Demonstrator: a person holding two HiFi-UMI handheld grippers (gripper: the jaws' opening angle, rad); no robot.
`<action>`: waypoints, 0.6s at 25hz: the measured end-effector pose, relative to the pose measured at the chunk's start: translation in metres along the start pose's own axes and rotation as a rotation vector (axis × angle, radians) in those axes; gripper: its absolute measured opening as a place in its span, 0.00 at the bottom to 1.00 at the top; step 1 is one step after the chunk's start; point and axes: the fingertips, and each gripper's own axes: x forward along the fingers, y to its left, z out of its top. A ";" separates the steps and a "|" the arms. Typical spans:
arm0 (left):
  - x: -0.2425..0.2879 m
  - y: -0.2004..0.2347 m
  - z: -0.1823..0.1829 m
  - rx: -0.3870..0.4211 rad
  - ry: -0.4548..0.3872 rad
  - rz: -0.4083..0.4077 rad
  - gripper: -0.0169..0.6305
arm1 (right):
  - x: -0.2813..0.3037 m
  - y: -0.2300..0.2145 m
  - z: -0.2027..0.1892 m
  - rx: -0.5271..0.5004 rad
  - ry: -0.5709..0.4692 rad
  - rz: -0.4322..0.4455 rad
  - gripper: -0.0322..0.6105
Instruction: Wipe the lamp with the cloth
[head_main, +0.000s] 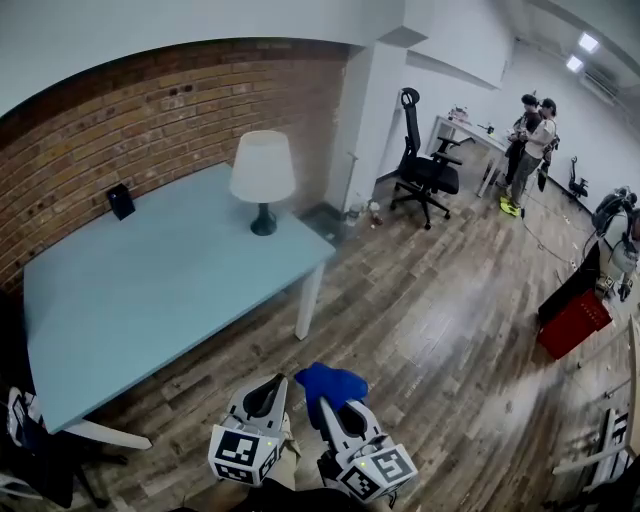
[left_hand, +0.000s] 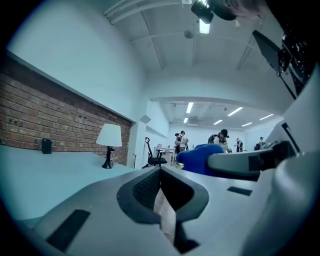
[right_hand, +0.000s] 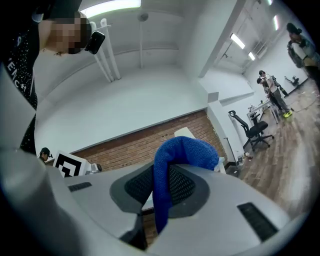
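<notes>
A table lamp (head_main: 263, 177) with a white shade and dark base stands near the far right corner of the pale blue table (head_main: 150, 290). It shows small in the left gripper view as the lamp (left_hand: 109, 143). My right gripper (head_main: 331, 402) is shut on a blue cloth (head_main: 331, 384), whose fold bulges out of the jaws as the cloth (right_hand: 172, 165). My left gripper (head_main: 266, 395) is shut with nothing in it, its jaws closed together. Both grippers hang over the wooden floor, well short of the table's near edge.
A small black box (head_main: 121, 201) stands at the table's back by the brick wall (head_main: 150, 110). A black office chair (head_main: 425, 170) sits beyond the table's right end. Two people (head_main: 530, 140) stand by a far desk. A red crate (head_main: 575, 322) lies at the right.
</notes>
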 end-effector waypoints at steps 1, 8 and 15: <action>0.012 0.010 0.001 -0.006 0.010 -0.002 0.04 | 0.015 -0.005 0.002 0.002 0.008 0.003 0.15; 0.100 0.085 0.037 -0.006 0.001 0.007 0.04 | 0.119 -0.043 0.035 -0.014 0.011 0.034 0.15; 0.176 0.158 0.058 0.024 -0.011 0.034 0.04 | 0.215 -0.090 0.052 -0.012 -0.024 0.042 0.15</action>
